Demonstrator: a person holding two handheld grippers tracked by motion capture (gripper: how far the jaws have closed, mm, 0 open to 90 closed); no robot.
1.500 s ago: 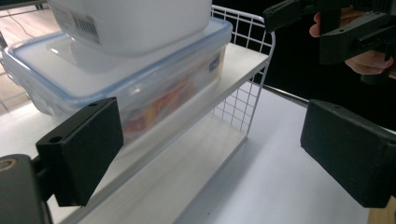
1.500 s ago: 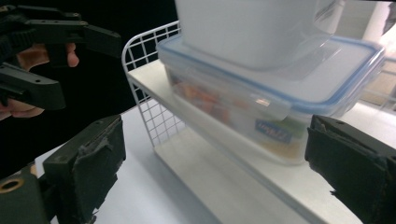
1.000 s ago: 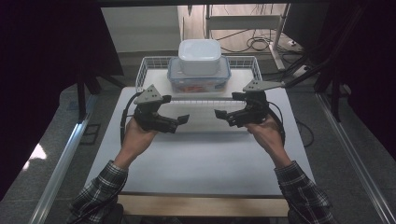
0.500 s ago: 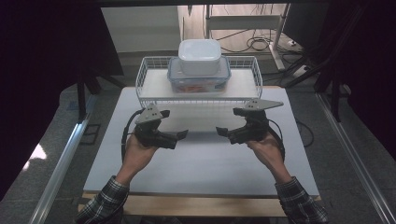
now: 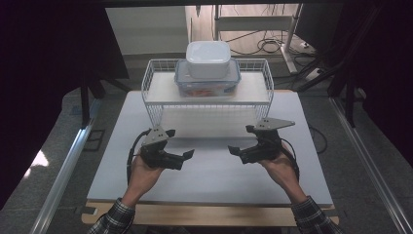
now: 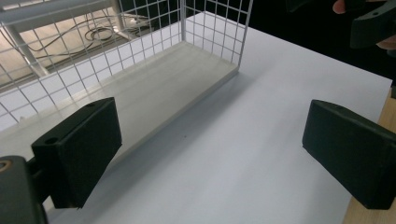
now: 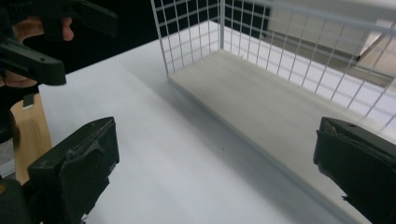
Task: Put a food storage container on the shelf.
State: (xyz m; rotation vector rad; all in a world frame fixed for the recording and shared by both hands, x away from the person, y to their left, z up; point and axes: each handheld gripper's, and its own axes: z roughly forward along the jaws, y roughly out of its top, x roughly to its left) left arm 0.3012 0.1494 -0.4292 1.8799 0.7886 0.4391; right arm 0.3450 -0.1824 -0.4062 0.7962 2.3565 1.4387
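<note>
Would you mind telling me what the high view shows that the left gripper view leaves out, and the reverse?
High view alone: the white lidded plastic container stacked on the clear blue-rimmed plastic container atop the white wire rack, plus both forearms in plaid sleeves.

Left gripper view alone: the pale board under the rack, seen close, framed by the left gripper with its jaws wide apart.

Both: the rack's wire mesh, the white table top, and the right gripper.

Grey floor (image 5: 53, 146), dark curtains (image 5: 44, 73), cables (image 5: 268, 46) behind white table (image 5: 214, 180)
</note>
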